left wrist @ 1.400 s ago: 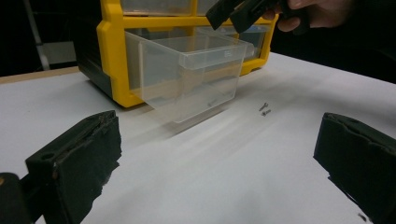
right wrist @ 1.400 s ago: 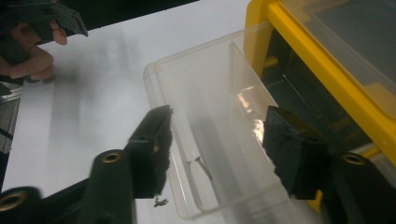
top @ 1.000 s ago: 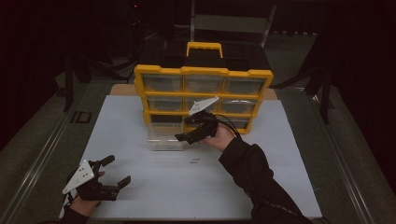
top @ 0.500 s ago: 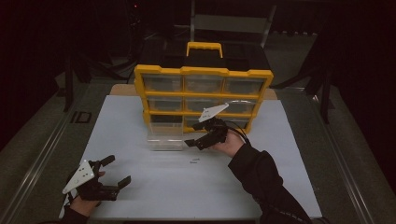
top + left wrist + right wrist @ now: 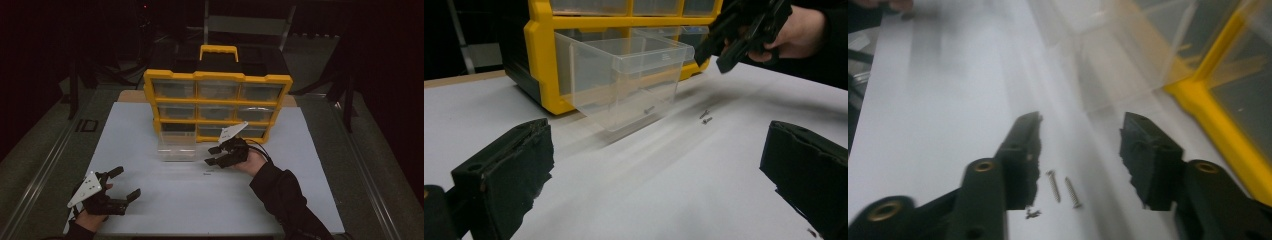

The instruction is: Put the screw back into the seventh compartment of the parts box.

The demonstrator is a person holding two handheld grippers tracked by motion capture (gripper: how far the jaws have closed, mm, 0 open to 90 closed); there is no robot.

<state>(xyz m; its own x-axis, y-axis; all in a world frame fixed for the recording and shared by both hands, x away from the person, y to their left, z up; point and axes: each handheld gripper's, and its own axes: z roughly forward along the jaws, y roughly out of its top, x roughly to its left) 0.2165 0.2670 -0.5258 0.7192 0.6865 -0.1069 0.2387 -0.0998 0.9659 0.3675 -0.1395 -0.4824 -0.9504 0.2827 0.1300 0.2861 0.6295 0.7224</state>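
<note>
The right gripper [image 5: 216, 156] hangs low over the white mat [image 5: 300, 200], its jaws half spread and just narrowing, with nothing pressed between them. In the right gripper view two small screws [image 5: 1063, 189] lie on the mat in the gap between the pads [image 5: 1025, 150], close to the left one and apart from both; a tiny dark bit sits just below them. In the high view the screws show as a faint speck [image 5: 208, 173] just below that gripper. Just beyond stands a clear drawer [image 5: 176, 146], pulled out of the yellow organiser [image 5: 218, 76] and resting on the mat in front of it; in the left gripper view one more screw [image 5: 649, 108] lies inside the drawer [image 5: 624, 75], and the pair [image 5: 705, 117] lie just to its right. The left gripper [image 5: 124, 184] rests at the mat's near left corner, well apart from the rest, jaws wide and empty.
</note>
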